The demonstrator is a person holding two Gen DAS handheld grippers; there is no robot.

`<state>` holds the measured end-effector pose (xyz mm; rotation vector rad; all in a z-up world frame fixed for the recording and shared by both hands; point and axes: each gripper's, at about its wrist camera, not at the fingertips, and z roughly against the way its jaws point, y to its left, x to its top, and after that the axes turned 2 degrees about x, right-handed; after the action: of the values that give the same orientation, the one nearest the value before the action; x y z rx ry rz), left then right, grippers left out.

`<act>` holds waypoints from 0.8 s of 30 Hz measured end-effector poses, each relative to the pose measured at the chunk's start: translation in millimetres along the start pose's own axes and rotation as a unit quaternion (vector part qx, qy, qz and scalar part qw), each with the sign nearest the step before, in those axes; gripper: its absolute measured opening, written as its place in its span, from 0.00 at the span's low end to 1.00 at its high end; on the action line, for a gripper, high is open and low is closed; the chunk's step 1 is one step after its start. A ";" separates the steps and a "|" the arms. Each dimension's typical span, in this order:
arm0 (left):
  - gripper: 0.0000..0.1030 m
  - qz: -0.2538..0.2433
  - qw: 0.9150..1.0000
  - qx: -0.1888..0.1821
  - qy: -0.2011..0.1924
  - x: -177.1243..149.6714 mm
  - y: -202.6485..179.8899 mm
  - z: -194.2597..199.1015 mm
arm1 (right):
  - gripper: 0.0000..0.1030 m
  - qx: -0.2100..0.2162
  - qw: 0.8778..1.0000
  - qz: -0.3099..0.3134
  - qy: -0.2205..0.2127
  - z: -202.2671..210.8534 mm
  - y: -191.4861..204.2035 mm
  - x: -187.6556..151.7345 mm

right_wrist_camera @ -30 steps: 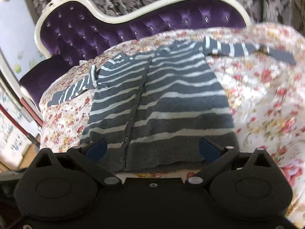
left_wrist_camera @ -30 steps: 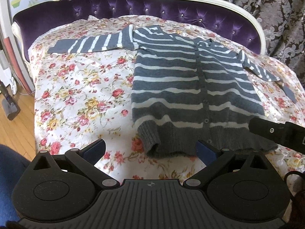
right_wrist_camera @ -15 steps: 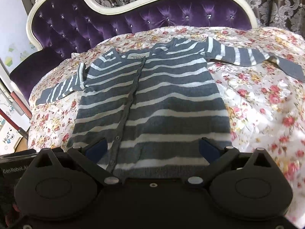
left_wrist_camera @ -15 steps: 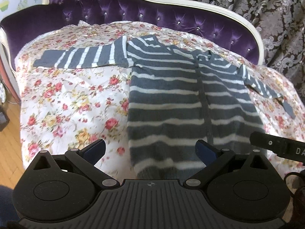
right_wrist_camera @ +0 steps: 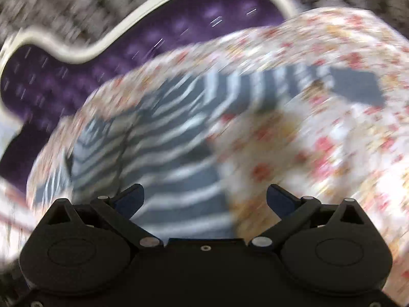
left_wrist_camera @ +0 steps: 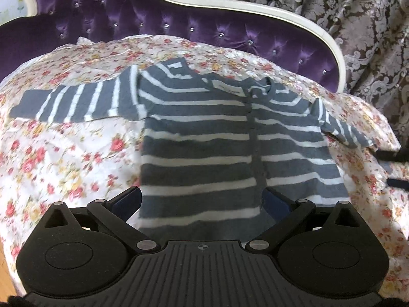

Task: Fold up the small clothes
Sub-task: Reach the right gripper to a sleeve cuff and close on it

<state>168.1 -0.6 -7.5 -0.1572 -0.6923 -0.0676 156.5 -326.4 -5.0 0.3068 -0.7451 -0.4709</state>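
In the left wrist view, the striped cardigan [left_wrist_camera: 204, 138] is lying flat and buttoned on the floral sheet [left_wrist_camera: 64, 153], both sleeves spread out, one toward nine o'clock and the other toward three o'clock. The left gripper [left_wrist_camera: 202, 199] is hovering over the hem at six o'clock with its fingers spread wide and nothing between them. Nothing is folded yet, so this looks like the approach to a first grasp.

In the right wrist view, heavy blur is smearing everything. The right gripper [right_wrist_camera: 204, 197] is also gaping, empty, above the cardigan's lower right edge, with the sleeve cuff [right_wrist_camera: 358, 87] lying toward one o'clock. The next move probably calls for reaching out to a sleeve or side edge, pinching it, and carrying it across the body.
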 end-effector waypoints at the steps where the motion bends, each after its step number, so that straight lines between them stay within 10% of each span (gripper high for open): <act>1: 0.99 -0.003 1.000 0.000 0.002 1.1 -3.0 -4.5 | 0.99 -0.013 1.000 -0.010 -0.008 -0.7 -9.9 8.2; 11: 0.99 -0.027 0.999 0.024 0.025 0.0 -29.5 -36.1 | 0.97 -0.127 0.989 -0.068 -0.026 -28.7 -110.1 72.4; 24: 0.99 -0.029 0.998 0.021 0.054 -12.5 -40.1 -67.5 | 0.82 -0.166 0.981 -0.084 -0.055 -44.8 -177.7 89.2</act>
<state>196.4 -51.3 -61.8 -0.0931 -0.5906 -0.1160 192.1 -519.1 -61.0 0.0309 -0.7373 -0.7669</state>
